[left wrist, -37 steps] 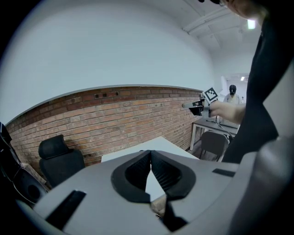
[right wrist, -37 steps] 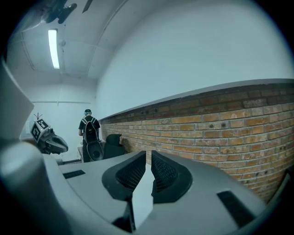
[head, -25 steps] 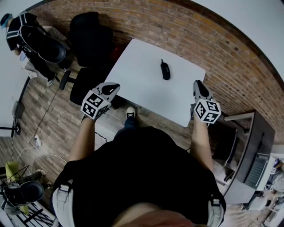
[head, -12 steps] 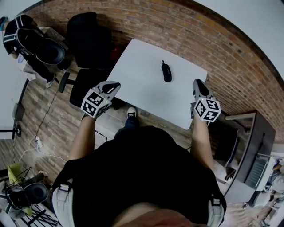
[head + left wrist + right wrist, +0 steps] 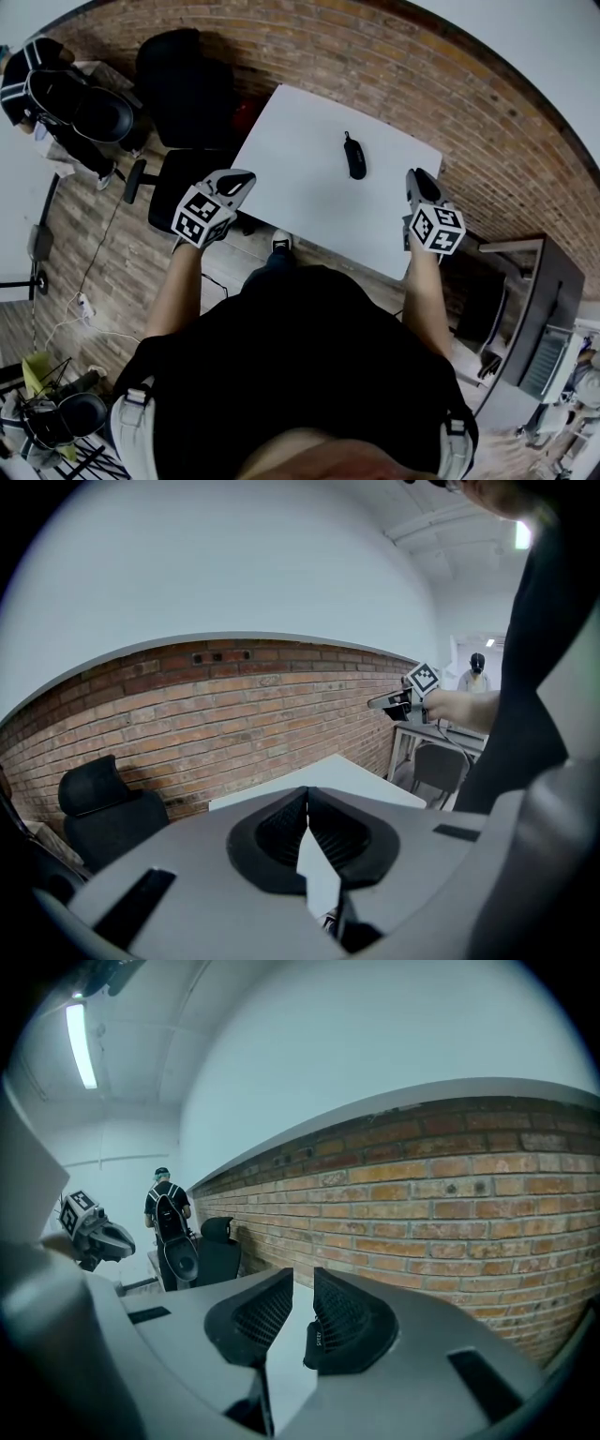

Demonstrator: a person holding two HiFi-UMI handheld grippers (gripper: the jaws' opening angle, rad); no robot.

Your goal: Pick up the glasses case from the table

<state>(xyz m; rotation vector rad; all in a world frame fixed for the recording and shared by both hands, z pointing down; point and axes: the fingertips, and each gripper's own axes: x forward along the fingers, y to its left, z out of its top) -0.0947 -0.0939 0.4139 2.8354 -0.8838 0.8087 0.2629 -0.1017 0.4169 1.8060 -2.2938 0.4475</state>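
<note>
The black glasses case [image 5: 355, 157] lies on the white table [image 5: 300, 141], toward its far right part. My left gripper [image 5: 239, 178] hovers over the table's near left corner, well short of the case, with its jaws shut and nothing in them [image 5: 307, 794]. My right gripper [image 5: 419, 178] hangs at the table's near right edge, to the right of the case. Its jaws [image 5: 302, 1283] have just been opening and stand a narrow gap apart with nothing pressed between them. A dark shape shows low in that gap; I cannot tell what it is.
A brick wall [image 5: 450, 84] runs behind the table. Black office chairs [image 5: 187, 84] stand to the left, and a person with a backpack [image 5: 47, 75] is at the far left. A grey cabinet [image 5: 530, 309] stands to the right.
Both grippers have edged a little forward toward the table. The glasses case lies where it was.
</note>
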